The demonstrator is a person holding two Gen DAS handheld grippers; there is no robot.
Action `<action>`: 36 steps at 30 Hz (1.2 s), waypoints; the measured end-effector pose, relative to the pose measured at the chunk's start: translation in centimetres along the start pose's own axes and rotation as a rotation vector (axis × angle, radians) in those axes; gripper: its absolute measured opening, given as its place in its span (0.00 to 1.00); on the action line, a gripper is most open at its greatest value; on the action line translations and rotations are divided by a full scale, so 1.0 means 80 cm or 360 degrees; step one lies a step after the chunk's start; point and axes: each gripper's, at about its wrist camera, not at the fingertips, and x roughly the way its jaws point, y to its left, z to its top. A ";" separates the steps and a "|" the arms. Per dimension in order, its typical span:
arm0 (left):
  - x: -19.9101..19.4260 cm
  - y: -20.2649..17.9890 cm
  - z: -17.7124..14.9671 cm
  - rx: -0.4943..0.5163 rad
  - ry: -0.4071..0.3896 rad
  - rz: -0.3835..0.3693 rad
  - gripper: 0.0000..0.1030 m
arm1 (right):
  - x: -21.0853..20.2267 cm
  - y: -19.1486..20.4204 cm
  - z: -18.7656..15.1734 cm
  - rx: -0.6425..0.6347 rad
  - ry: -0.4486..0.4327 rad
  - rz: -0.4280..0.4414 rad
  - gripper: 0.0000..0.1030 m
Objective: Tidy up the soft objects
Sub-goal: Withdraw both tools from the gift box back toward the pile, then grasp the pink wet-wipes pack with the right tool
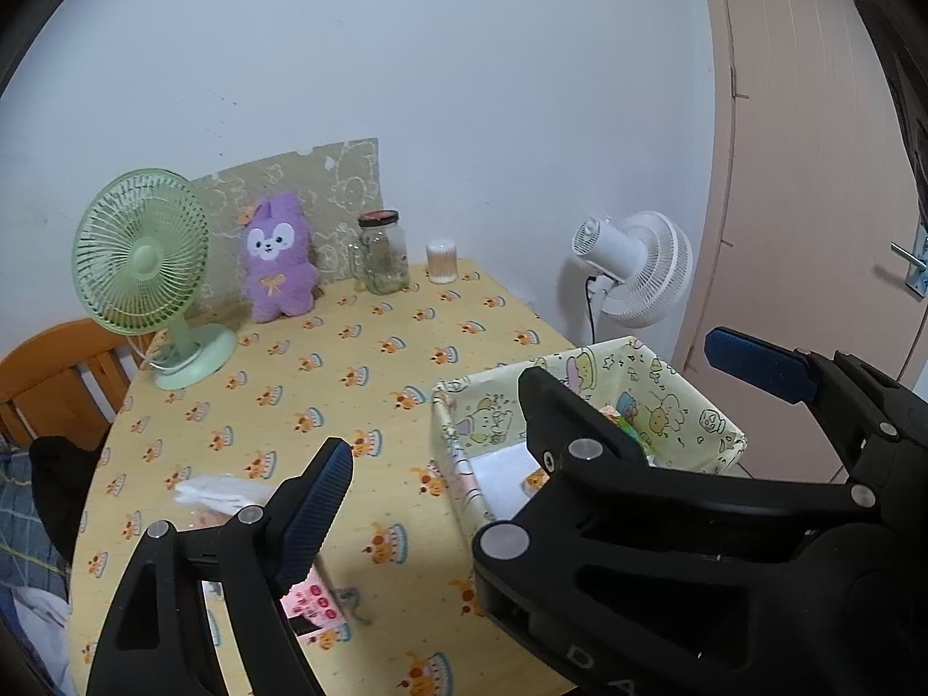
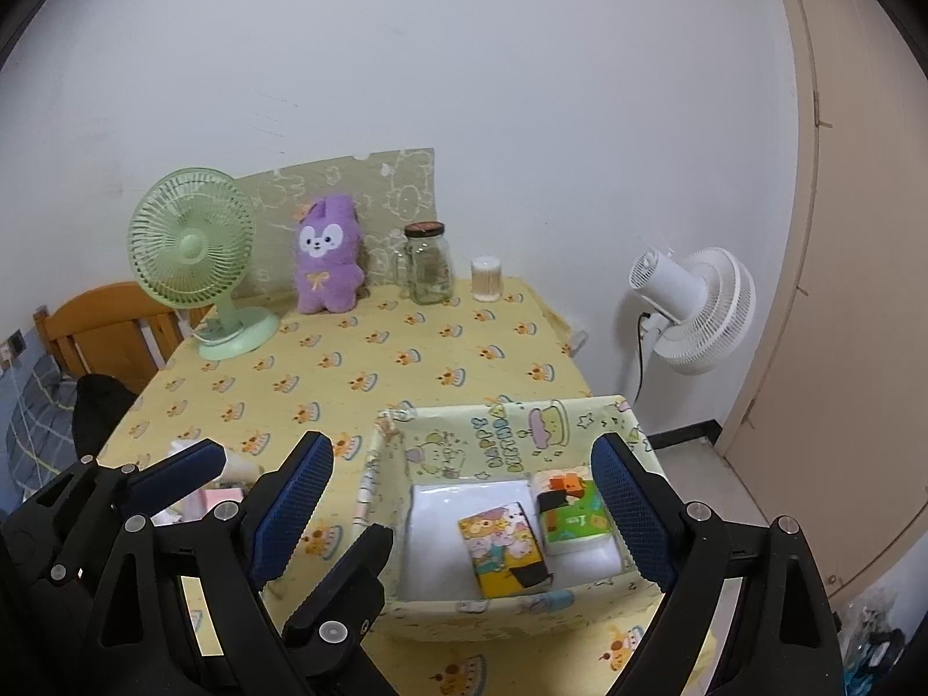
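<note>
Blue-padded fingers frame our view: the right gripper [image 2: 464, 510] stands wide and empty at lower centre, straddling the fabric bin [image 2: 603, 609]. Inside it we see a white pack [image 2: 441, 516], a cartoon tissue pack [image 2: 504, 545] and a green tissue pack [image 2: 574, 510]. The left gripper [image 2: 272, 475], lower left, is also wide and empty. Farther up sits the purple plush [image 2: 325, 269], between the green fan [image 2: 191, 249] and the glass jar [image 2: 426, 264].
</note>
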 end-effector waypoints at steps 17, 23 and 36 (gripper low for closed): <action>-0.044 0.054 -0.019 -0.0048 -0.0079 0.0120 0.84 | -0.028 0.068 0.002 -0.0083 -0.0090 0.0093 0.91; -0.045 0.075 -0.038 -0.0071 -0.0070 0.0185 0.84 | -0.022 0.093 -0.011 -0.0096 -0.0078 0.0144 0.91; -0.038 0.116 -0.084 -0.0170 -0.0008 0.0267 0.84 | 0.005 0.136 -0.044 -0.0108 0.0001 0.0247 0.92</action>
